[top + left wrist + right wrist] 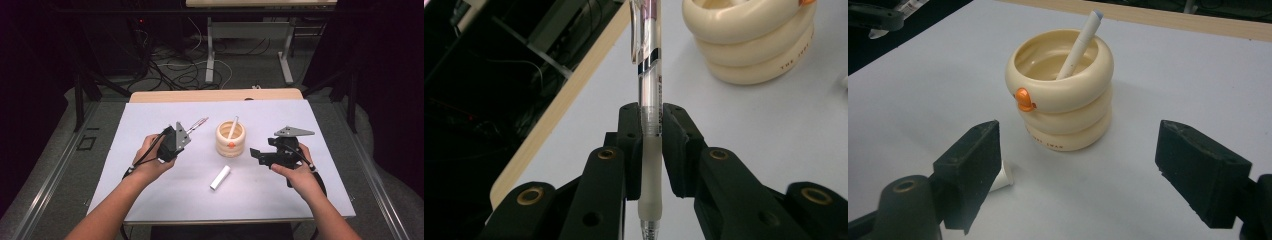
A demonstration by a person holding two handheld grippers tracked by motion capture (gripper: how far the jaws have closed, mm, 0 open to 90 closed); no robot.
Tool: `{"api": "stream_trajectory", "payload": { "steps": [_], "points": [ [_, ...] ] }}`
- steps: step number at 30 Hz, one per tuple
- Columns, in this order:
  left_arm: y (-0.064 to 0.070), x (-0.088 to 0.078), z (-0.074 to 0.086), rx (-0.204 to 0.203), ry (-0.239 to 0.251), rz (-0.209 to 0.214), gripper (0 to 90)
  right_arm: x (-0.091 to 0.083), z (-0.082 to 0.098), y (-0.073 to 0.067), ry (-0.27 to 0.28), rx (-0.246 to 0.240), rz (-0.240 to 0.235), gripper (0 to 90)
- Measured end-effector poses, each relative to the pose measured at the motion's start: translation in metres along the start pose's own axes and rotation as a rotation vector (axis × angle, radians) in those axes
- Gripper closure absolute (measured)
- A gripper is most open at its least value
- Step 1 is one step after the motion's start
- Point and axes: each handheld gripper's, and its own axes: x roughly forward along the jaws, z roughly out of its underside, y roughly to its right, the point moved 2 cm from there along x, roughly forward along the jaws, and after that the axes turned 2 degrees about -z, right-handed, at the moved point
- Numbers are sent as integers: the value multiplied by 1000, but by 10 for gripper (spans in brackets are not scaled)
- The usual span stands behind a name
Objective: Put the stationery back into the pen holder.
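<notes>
The pen (650,75) was pinched in the left gripper (651,145), whose jaws pressed on its frosted rubber grip sleeve, with the clear barrel and clip pointing away over the table (150,125), up and to the left of the cream pen holder (230,138). In the high view the pen (196,124) stuck out from the left gripper (185,134) well above the white surface.

It looked light and stiff, a thin plastic tube that could crack or slip if squeezed on the smooth clear part; the soft sleeve seemed the right place to hold it, since rubber gives friction. Held near one end, it might swing or tilt when lowered into the holder.

The right gripper (1098,165) had its jaws spread wide with nothing between them, facing the holder (1060,90), which already held a white pen (1079,45) leaning on its rim. A white cap or short tube (220,177) lay on the table nearer the person.

Small brown lettering ran along the holder's bottom ring and a dark printed band marked the pen's barrel, but both were too small to read surely.
</notes>
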Motion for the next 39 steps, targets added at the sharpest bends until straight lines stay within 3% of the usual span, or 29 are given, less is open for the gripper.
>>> {"api": "stream_trajectory", "payload": {
  "steps": [8, 11, 18, 25, 32, 36, 39],
  "points": [
    [4, -9, -7, 57, 70, -69, 795, -2, -1, 3, 21, 36, 4, 209],
    [6, -12, -10, 103, 89, -94, 794, -3, -2, 2, 38, 55, 3, 211],
    [14, -17, -17, 213, 117, -137, 795, -3, -5, -1, 34, 21, -3, 186],
    [21, -23, -25, 321, 113, -148, 794, -1, -9, -9, 21, 7, -25, 170],
    [30, -30, -30, 519, 103, -184, 795, -4, -17, -18, 36, -65, -32, 164],
    [35, -33, -32, 636, 104, -203, 795, -6, -22, -22, 35, -62, -46, 156],
    [38, -33, -32, 689, 100, -204, 795, -5, -27, -26, 34, -91, -58, 156]
  ]
}}
